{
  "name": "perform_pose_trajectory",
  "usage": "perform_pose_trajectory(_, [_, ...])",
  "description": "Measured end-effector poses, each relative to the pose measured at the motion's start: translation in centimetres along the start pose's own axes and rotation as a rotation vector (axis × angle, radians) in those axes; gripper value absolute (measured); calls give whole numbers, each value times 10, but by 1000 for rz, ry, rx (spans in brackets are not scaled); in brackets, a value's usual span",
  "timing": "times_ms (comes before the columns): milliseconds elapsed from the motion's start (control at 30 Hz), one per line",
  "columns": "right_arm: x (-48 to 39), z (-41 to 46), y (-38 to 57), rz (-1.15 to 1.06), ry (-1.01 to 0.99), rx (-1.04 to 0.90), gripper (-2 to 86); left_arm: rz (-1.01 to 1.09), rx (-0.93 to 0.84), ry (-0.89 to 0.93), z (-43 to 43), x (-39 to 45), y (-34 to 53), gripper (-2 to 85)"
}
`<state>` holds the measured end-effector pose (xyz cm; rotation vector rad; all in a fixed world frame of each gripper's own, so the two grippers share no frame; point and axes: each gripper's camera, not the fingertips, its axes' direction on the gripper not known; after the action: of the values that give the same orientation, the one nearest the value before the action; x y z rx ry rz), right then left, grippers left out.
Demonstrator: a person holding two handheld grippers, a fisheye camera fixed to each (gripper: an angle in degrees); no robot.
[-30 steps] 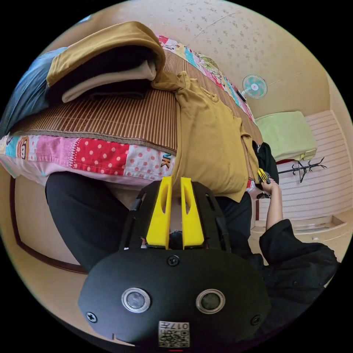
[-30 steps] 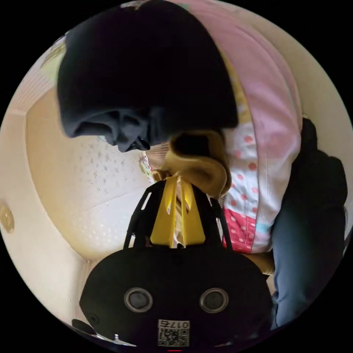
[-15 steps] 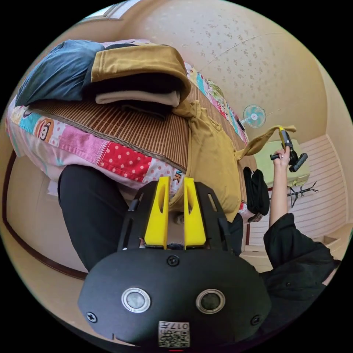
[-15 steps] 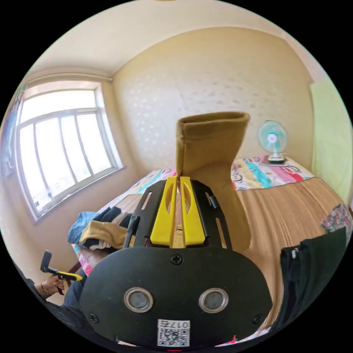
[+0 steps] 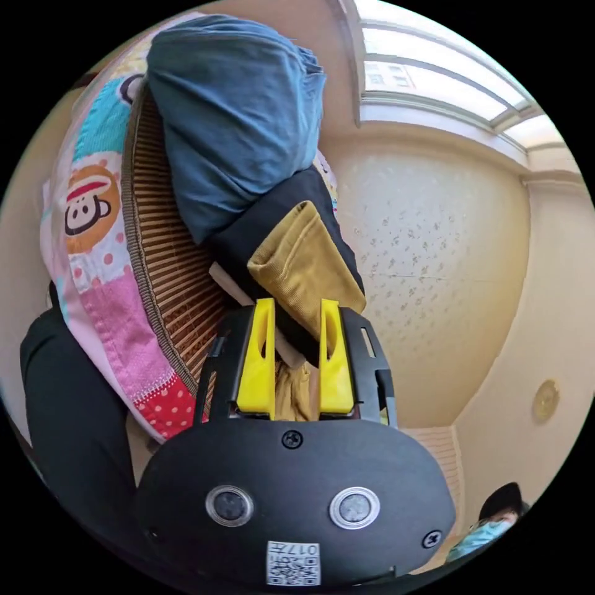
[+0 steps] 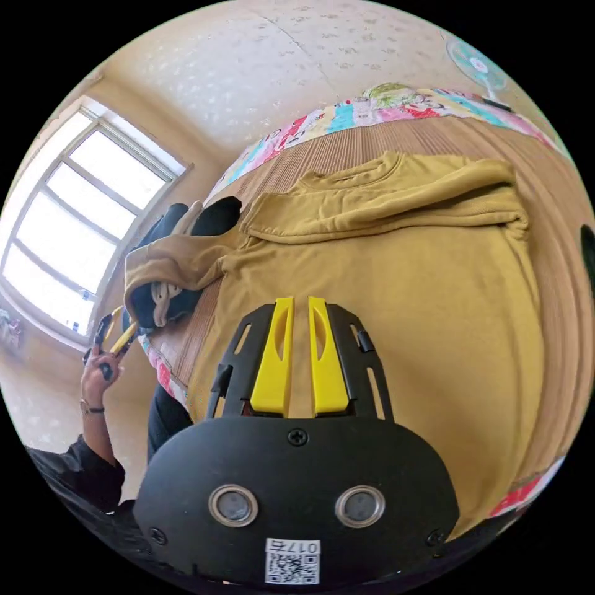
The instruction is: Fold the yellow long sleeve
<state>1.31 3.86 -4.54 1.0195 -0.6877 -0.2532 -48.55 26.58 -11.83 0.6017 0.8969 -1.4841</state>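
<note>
- My left gripper [image 5: 297,307] has its two yellow jaws apart. The ribbed cuff of the mustard-yellow long sleeve top [image 5: 297,266] sits just above and between the tips. I cannot tell if they touch it.
- My right gripper [image 6: 300,304] has its jaws close together with a thin gap. I think it holds nothing.
- In the right gripper view the top [image 6: 396,273] lies flat in the middle of the frame, on the brown striped mat [image 6: 347,145].
- Its neck points to the top of the frame and its hem to the bottom, so it runs long that way.
- One sleeve is folded across the chest. The other runs left onto the pile of folded clothes [image 6: 180,291].
- I think that cuff could slip away if I bite too little cloth.
- Pulling hard could tip the pile, or bunch the flat body.
</note>
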Motion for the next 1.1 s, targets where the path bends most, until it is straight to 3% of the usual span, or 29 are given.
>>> perform_pose_trajectory(100, [22, -10, 24, -13, 265, 1, 19, 39, 96, 112, -17, 5, 11, 40])
perform_pose_trajectory(167, [36, 5, 41, 13, 404, -61, 20, 259, 163, 91, -27, 54, 33, 37])
perform_pose_trajectory(300, [23, 31, 77, -56, 462, 27, 19, 687, 188, 18, 8, 165, 105, 38])
perform_pose_trajectory(400, [8, 48, 81, -85, 536, 23, 16, 992, 37, 86, 94, 240, 197, 39])
perform_pose_trajectory(467, [2, 54, 86, -101, 561, 34, 15, 1142, -163, 132, 186, 269, 285, 38])
perform_pose_trajectory(633, [14, 53, 90, -70, 474, 49, 12, 1308, -592, 152, 362, 241, 460, 44])
perform_pose_trajectory(667, [20, 51, 90, -56, 437, 53, 12, 1320, -703, 89, 397, 221, 492, 52])
perform_pose_trajectory(767, [31, 48, 90, -32, 372, 58, 12, 1268, -820, -68, 429, 158, 523, 78])
perform_pose_trajectory(900, [35, 46, 86, -38, 353, 40, 11, 1221, -770, -225, 389, 81, 508, 72])
perform_pose_trajectory(1067, [31, 9, 90, 18, 398, -27, 7, 1289, -506, -725, 294, 8, 479, 40])
perform_pose_trajectory(1100, [28, -2, 99, 35, 401, 5, 7, 1302, -498, -756, 291, 4, 479, 31])
